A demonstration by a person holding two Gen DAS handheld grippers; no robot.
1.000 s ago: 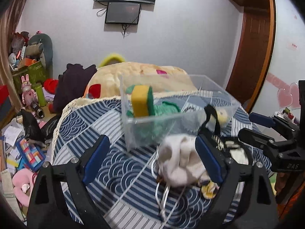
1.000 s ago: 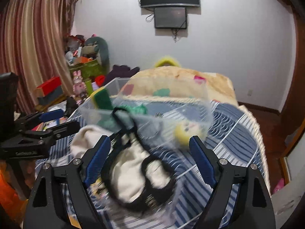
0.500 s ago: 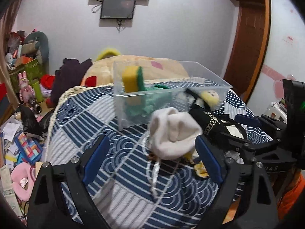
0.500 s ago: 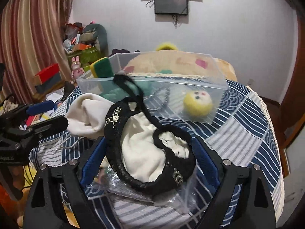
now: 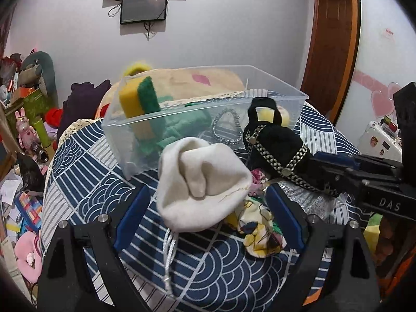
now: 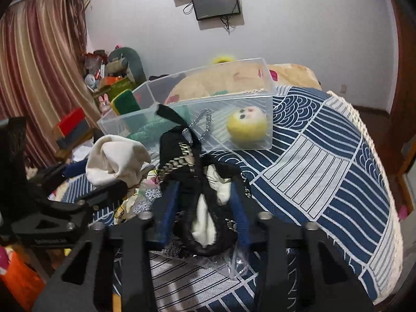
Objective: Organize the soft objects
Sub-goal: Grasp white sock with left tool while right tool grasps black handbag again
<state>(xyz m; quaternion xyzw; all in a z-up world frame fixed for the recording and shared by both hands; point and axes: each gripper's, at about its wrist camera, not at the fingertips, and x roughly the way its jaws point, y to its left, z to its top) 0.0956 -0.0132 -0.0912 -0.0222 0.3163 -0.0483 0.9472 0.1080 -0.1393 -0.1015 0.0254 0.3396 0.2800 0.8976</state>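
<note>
A clear plastic bin [image 5: 275, 104] [image 6: 265, 98] stands on the blue patterned bedspread. It holds a yellow-green sponge [image 5: 139, 98], a green knit item [image 5: 182, 127], a metal chain [image 5: 226, 130] and a yellow plush ball [image 6: 247, 126]. A cream cloth pouch [image 5: 202, 184] [image 6: 117, 158] lies between the pads of my open left gripper [image 5: 208, 215]. My right gripper [image 6: 205, 208] is shut on a black trimmed cloth bag [image 6: 200, 202] [image 5: 278, 153], which is held just in front of the bin.
A floral fabric piece [image 5: 260, 231] and a silver glittery piece [image 5: 309, 200] lie beside the pouch. A beige pillow [image 6: 286, 75] lies behind the bin. Cluttered toys and boxes [image 5: 23, 119] are on the floor at left. A wooden door [image 5: 330, 46] is at right.
My right gripper has closed on the black bag. My left gripper has moved forward so the cream pouch now sits between its open pads.
</note>
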